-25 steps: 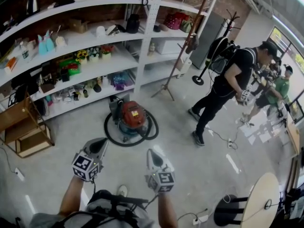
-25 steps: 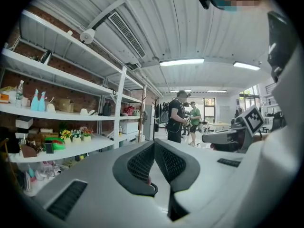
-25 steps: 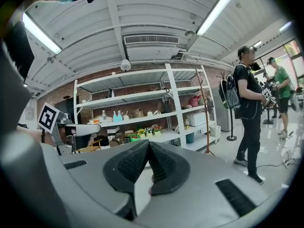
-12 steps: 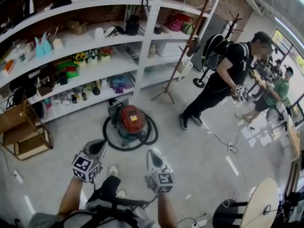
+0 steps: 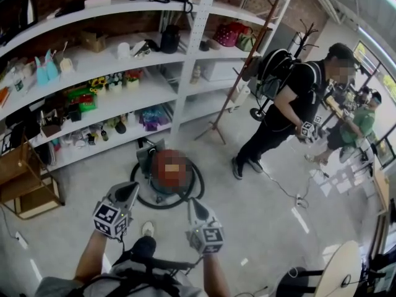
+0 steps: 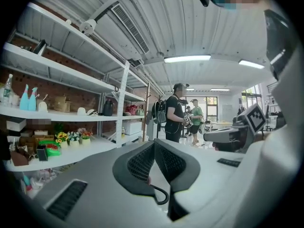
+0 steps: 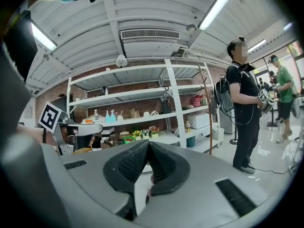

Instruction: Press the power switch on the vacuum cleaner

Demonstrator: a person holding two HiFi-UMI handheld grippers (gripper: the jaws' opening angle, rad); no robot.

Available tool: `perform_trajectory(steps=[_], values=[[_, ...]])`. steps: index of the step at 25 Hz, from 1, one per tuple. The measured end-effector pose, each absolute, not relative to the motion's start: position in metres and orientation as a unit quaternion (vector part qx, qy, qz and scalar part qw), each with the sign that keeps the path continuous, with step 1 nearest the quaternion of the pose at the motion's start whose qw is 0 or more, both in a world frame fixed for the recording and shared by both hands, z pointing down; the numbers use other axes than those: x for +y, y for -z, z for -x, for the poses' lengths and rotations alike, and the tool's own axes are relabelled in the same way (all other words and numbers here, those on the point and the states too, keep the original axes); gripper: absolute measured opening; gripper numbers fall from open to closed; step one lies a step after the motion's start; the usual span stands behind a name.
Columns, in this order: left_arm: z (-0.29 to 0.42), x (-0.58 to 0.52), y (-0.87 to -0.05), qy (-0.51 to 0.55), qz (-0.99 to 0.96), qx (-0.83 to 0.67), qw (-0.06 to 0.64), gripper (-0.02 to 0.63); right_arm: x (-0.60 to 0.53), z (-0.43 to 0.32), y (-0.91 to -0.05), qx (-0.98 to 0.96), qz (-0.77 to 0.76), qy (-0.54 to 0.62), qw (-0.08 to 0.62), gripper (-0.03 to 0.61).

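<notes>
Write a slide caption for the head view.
Left gripper and right gripper, both shut and empty, held short of the vacuum cleaner on the floor.

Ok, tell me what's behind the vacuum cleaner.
Behind the vacuum cleaner stands the white shelving, its lowest shelf crowded with small items, a purple one nearest. The vacuum's own body covers the floor strip between them, and its switch cannot be made out.

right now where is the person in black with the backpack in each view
Head view: person in black stands upper right.
Left gripper view: person at centre, far off.
Right gripper view: person at right.
Shared landmark: white shelving, left of the person everywhere.
</notes>
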State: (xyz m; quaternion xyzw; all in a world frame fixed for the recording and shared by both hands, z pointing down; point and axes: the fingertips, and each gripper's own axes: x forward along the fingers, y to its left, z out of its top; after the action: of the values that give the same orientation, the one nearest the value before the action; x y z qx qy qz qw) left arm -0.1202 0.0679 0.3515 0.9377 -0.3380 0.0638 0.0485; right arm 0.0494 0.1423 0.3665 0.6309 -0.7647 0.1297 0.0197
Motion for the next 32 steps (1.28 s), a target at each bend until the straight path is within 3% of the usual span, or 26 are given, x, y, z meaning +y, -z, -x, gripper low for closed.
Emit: perform_trajectory(steps=[32], values=[[0.077, -0.176, -0.405, -0.096, -0.942, -0.313, 0.076, 0.009, -0.092, -0.085, -0.403, -0.751, -0.640, -0.141, 0.080, 0.012]])
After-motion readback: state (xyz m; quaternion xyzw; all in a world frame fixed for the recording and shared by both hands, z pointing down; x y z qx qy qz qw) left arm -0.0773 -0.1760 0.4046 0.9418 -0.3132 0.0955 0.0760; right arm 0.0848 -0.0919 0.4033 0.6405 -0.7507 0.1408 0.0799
